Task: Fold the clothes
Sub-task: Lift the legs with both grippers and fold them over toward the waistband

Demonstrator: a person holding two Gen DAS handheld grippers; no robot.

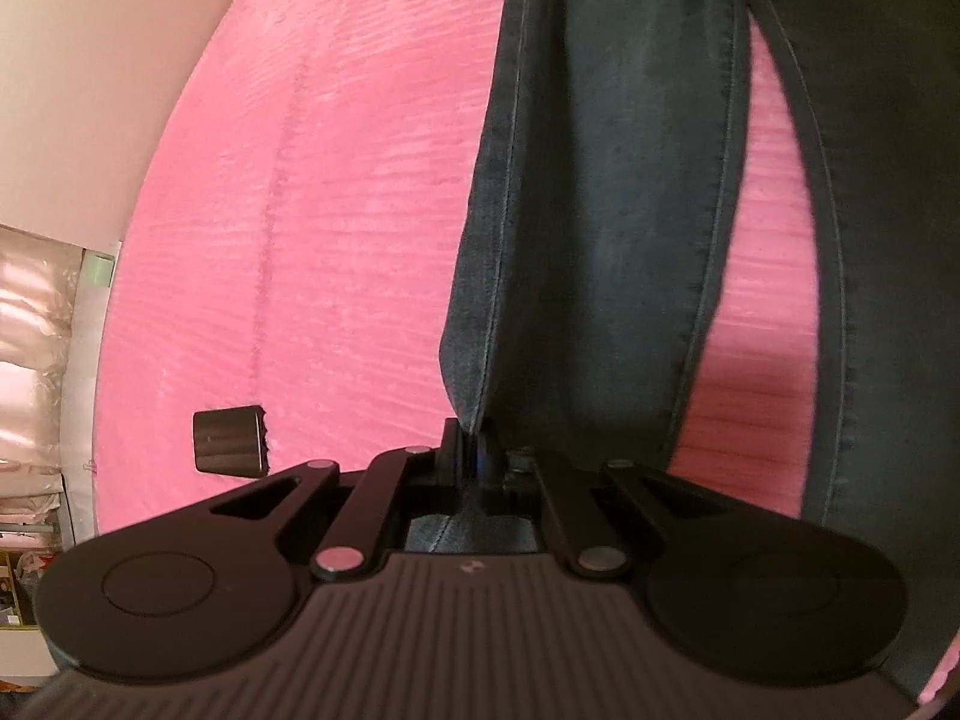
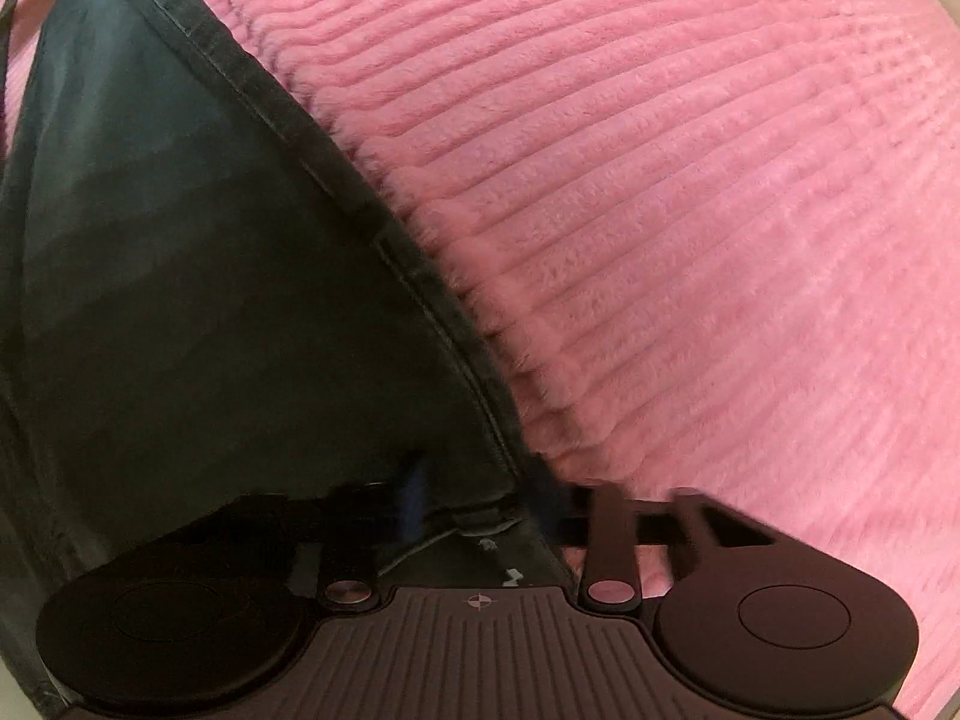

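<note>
A dark grey garment (image 1: 600,210) with stitched seams hangs over the pink ribbed blanket (image 1: 330,210). My left gripper (image 1: 471,450) is shut on a seamed edge of the garment, which rises taut from the jaws. In the right wrist view the same dark garment (image 2: 210,300) fills the left half, its hemmed edge running diagonally over the pink blanket (image 2: 690,210). My right gripper (image 2: 474,510) has the garment's corner bunched between its blue-padded fingers; the image is blurred there, so I cannot tell whether the jaws are closed.
A small dark rectangular object (image 1: 230,440) lies on the blanket left of my left gripper. At the far left, beyond the blanket's edge, are a pale wall (image 1: 72,90) and shiny pink bedding or bags (image 1: 30,360).
</note>
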